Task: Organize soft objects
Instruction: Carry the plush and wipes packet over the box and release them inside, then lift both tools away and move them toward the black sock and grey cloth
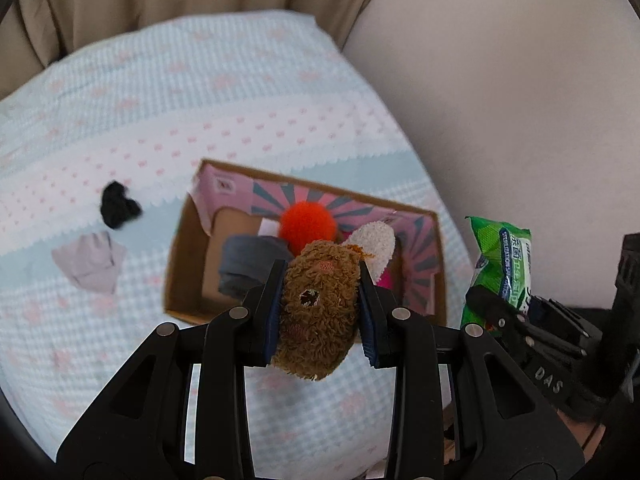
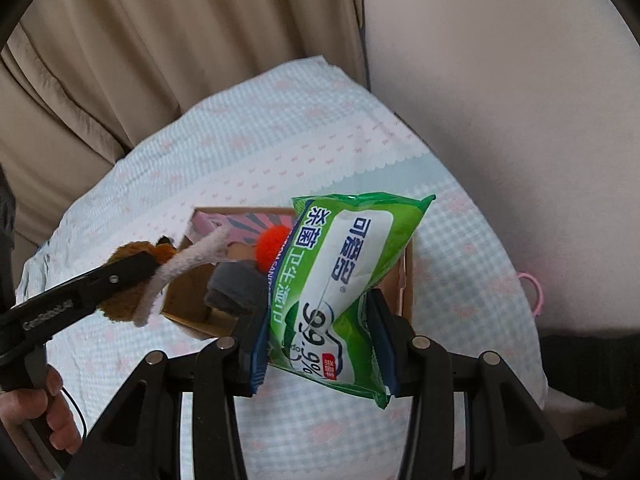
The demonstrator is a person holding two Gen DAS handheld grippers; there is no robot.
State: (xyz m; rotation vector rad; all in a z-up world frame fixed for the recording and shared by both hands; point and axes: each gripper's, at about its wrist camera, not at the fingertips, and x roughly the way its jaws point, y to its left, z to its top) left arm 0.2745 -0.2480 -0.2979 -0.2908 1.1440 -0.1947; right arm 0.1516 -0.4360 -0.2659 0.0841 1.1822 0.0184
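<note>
the left gripper (image 1: pixel 320 308) was clenched on a brown plush toy (image 1: pixel 318 312), its blue pads sunk into the curly pile on both flanks, and it hung near the open cardboard box (image 1: pixel 182 264) on the bed cover (image 1: pixel 120 120). the right gripper (image 2: pixel 324 344) was clenched on a green wipes pack (image 2: pixel 348 276), the film buckled and creased between the pads, held above the right part of the same box. a good finish, as i judged it, meant bringing each load over a free patch of the box before letting go: the far side already held an orange pompom (image 1: pixel 306 222), a folded grey cloth (image 1: pixel 250 264) and a white fuzzy sock (image 1: pixel 376 246), so the plush wanted the near left corner, lowered close in so it would not bounce off the rim. the pack was slippery and floppy and would likely slide, so it was better laid flat than dropped on edge, and the two grippers needed to go in one after the other to avoid crowding. the box was stiff brown card with a pink sunburst print inside. a black scrunched cloth (image 1: pixel 118 204) and a pale lilac cloth (image 1: pixel 92 264) lay left of the box, both limp and thin, still outside it.
</note>
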